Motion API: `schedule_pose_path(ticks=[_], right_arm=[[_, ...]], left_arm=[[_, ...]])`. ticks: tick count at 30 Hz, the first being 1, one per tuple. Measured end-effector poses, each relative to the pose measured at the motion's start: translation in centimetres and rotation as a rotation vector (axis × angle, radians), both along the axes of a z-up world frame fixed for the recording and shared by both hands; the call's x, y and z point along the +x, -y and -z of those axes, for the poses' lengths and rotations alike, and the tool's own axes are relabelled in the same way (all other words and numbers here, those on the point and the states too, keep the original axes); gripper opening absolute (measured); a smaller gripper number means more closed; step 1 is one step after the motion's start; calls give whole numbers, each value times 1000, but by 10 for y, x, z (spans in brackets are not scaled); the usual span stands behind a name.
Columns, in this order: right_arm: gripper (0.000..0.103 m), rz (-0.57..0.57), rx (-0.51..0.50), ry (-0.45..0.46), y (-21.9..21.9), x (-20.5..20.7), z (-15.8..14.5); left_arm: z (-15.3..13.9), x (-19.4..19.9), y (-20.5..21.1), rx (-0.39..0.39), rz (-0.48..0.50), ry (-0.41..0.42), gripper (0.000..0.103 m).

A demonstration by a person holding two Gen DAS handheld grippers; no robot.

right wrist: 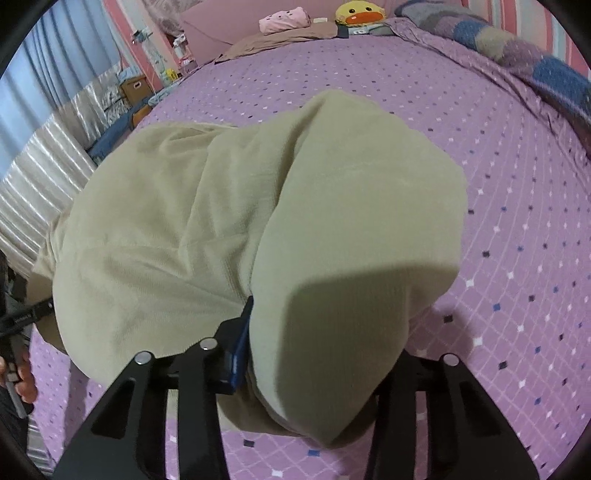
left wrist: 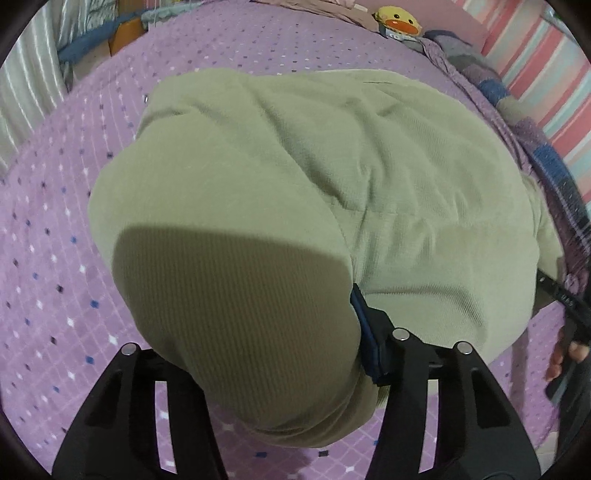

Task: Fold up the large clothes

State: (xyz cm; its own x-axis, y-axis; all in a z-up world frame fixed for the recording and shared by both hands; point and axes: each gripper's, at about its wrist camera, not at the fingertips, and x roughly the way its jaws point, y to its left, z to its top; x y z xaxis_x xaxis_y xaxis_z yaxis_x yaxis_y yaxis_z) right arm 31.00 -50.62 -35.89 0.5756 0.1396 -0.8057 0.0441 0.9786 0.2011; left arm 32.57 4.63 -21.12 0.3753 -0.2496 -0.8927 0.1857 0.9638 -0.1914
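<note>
A large pale green ribbed garment (left wrist: 314, 177) lies bunched on the purple dotted bedspread (left wrist: 55, 240). My left gripper (left wrist: 266, 354) is shut on a fold of the garment's near left edge, and the cloth drapes over its fingers and hides the left one. In the right wrist view the same garment (right wrist: 184, 221) fills the middle. My right gripper (right wrist: 317, 362) is shut on a fold of its near right edge, with cloth draped over the right finger. Only the blue-padded inner finger (right wrist: 240, 347) shows.
A yellow duck plush (right wrist: 360, 11) and a pink folded item (right wrist: 282, 20) sit at the head of the bed. A patchwork blanket (right wrist: 535, 62) runs along the bed's right side by the striped wall. A cardboard box (right wrist: 135, 86) and curtains stand left of the bed.
</note>
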Motion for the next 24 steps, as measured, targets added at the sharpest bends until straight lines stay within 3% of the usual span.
schedule_pose_path(ticks=[6,14,19,24], right_arm=[[34,-6,-74,53,-12,-11,-16],[28,-101,-258,309,-57,-61,-86],[28,-117,-301,439,-70,-117,-126],[28,-111,-313,470,-69,-179,-138]], left_arm=[[-18,-7,14,113,13,73,44],[-68,-29,30,218,23,249,38],[-101,-67,15,196,15,306,37],[-115,-133,-7,155,15,346,38]])
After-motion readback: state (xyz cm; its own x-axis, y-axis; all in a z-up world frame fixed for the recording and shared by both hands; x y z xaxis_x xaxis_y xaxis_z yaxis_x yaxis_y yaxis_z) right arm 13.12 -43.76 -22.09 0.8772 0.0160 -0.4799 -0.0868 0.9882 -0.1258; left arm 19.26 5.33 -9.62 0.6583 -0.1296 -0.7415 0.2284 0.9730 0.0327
